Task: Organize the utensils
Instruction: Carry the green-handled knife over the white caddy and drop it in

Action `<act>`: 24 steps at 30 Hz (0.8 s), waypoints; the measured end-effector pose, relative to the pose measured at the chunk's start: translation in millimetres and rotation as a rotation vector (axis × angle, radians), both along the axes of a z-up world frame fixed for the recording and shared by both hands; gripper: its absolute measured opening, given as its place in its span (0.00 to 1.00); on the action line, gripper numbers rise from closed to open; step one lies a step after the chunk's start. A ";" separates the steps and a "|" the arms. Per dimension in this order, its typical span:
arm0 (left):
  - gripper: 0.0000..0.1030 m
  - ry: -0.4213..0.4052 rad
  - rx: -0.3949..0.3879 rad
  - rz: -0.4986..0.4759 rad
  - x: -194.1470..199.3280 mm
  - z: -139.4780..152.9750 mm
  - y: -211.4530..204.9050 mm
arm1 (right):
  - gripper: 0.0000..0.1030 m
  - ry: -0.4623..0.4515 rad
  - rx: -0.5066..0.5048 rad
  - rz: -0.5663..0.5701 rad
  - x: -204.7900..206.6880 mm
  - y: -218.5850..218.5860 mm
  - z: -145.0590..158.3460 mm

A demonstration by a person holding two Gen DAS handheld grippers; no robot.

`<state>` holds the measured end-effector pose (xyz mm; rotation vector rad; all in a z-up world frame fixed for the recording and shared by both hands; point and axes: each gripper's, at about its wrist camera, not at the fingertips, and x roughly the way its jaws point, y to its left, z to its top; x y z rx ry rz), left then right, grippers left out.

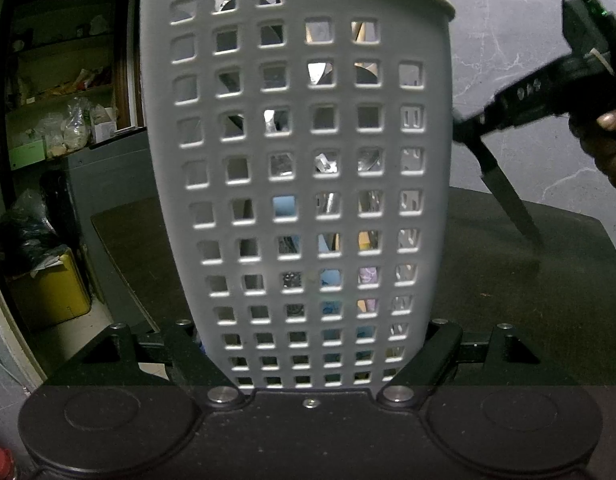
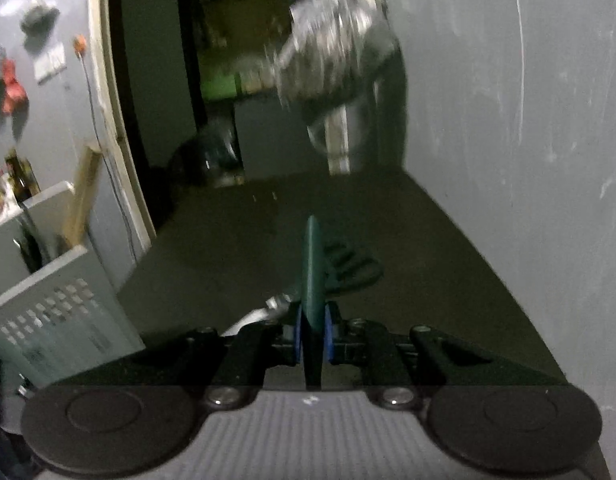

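A grey perforated utensil holder [image 1: 299,184] fills the left wrist view, standing on the dark table [image 1: 528,300]. My left gripper [image 1: 308,360] is shut on its lower wall. Several utensils show through the holes. My right gripper [image 1: 508,120] shows at the right in the left wrist view, holding a dark knife [image 1: 504,196] with its tip down above the table. In the right wrist view my right gripper [image 2: 312,340] is shut on the dark green knife [image 2: 312,280], seen edge on. The holder [image 2: 55,312] shows at the lower left there.
Shelves with bags and boxes [image 1: 63,112] stand behind a doorway at the left. A yellow box [image 1: 55,292] sits on the floor. A marbled grey wall [image 1: 508,20] is behind the table. A dark slotted utensil [image 2: 348,268] and a metal utensil [image 2: 263,312] lie on the table.
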<state>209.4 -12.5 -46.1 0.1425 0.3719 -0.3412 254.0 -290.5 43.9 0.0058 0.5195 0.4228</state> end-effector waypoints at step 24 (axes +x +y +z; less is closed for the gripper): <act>0.79 0.001 -0.002 0.003 -1.0 0.1 -1.3 | 0.12 -0.550 0.232 0.269 -86.9 64.7 103.1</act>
